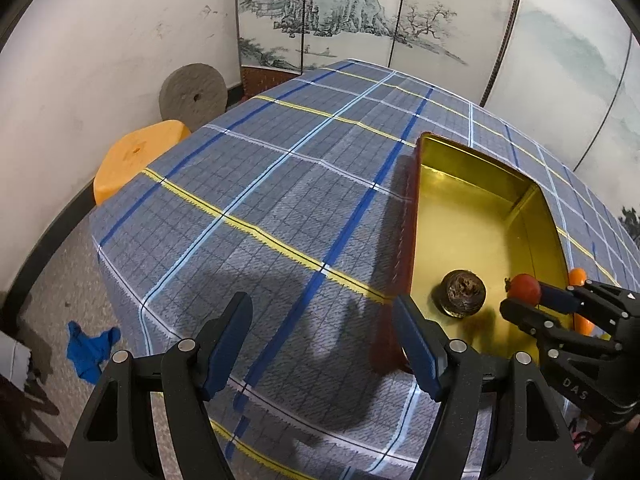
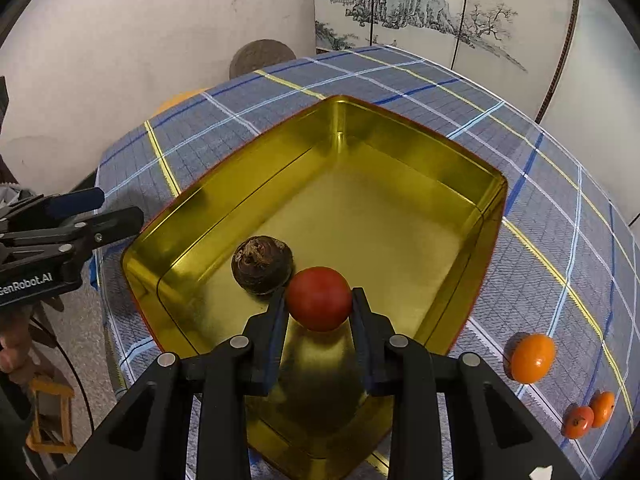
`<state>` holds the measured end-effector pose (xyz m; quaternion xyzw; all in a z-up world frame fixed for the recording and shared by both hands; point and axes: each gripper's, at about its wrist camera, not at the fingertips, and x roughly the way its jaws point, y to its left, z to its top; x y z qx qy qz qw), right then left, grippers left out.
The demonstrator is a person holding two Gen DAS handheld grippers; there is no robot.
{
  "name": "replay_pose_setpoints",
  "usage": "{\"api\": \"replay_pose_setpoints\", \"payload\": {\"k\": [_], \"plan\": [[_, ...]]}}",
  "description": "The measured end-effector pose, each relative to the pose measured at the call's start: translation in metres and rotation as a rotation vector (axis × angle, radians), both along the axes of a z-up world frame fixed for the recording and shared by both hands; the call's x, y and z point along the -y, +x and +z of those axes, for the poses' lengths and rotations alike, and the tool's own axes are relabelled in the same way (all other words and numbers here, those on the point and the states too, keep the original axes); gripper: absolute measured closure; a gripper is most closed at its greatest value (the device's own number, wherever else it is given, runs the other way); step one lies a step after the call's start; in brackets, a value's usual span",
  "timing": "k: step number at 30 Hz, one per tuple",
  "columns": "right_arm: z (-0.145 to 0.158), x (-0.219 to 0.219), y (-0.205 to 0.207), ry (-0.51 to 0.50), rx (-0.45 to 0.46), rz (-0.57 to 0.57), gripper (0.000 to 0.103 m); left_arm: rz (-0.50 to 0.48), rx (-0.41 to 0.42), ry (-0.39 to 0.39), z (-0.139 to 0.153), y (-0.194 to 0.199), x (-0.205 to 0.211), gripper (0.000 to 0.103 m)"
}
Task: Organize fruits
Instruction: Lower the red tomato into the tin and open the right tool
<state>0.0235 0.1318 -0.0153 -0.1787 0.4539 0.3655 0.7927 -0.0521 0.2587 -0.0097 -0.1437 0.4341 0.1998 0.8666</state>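
Left wrist view: the left tool [image 1: 322, 340] hangs over the near edge of the desk [image 1: 280, 184], which is covered in a blue plaid cloth. Its two blue-padded fingers [image 1: 226, 344] stand wide apart with nothing between them. To the right on the desk sits the gold tin [image 1: 472, 220], open at the top and red on the outside. A dark brown round fruit [image 1: 463, 292] rests on the tin's floor near its near end. The right tool [image 1: 532, 300] reaches in from the right, clamped on a red fruit [image 1: 525, 287] just right of the brown one. An orange fruit [image 1: 577, 277] shows beyond the tin's right wall, partly hidden. Off the desk's far left corner stand an orange stool [image 1: 136, 156] and a grey stone disc [image 1: 193, 96] leaning on the wall; a blue rag [image 1: 90, 350] lies on the floor.

Right wrist view: the right tool [image 2: 319, 300] is closed on the red fruit [image 2: 319, 298], its pads pressing both sides, above the near part of the gold tin [image 2: 400, 216]. The dark brown round fruit [image 2: 262, 264] lies on the tin's floor just left of and beyond the red one; whether they touch cannot be told. On the cloth right of the tin lies an orange fruit [image 2: 531, 358], and nearer the right edge two small orange fruits [image 2: 588, 414] sit side by side. The left tool [image 2: 116, 210] shows at the left edge, fingers apart, outside the tin.
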Motion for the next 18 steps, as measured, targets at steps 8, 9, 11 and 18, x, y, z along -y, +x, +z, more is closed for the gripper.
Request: {"api": "replay_pose_setpoints", "payload": {"k": [8, 9, 11, 18], "plan": [[-0.01, -0.006, -0.004, -0.028, 0.003, 0.009, 0.075, 0.001, 0.004, -0.008, 0.0, -0.006, 0.0, 0.03], [-0.01, -0.006, -0.004, -0.032, 0.005, 0.009, 0.074, 0.003, 0.004, -0.008, 0.0, -0.006, 0.0, 0.03], [-0.012, -0.007, -0.003, -0.036, 0.003, 0.007, 0.074, 0.003, 0.004, -0.009, 0.001, -0.007, 0.0, 0.03], [-0.012, -0.006, -0.002, -0.041, 0.004, 0.001, 0.074, 0.001, 0.004, -0.014, 0.002, -0.008, 0.002, 0.03]]}}
